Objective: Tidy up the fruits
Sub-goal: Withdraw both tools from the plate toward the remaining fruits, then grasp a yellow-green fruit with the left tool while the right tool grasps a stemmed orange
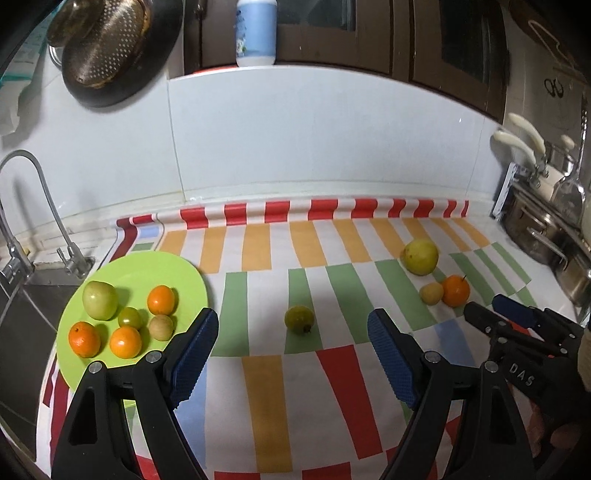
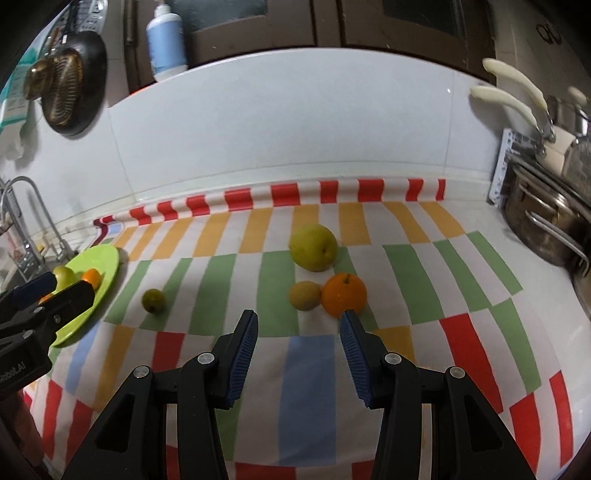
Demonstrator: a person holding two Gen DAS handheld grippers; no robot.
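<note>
I count six fruits on the green plate. Off to its right sits a small green fruit alone; further right, a yellow-green pear, tan fruit touching an orange.

six fruits on one green plate, four fruits on the cloth.

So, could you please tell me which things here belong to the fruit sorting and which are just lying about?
Job:
green plate
loose small green fruit
yellow-green pear
orange
small tan fruit

Lying about:
faucet
hanging colander
blue bottle
steel pots
</note>
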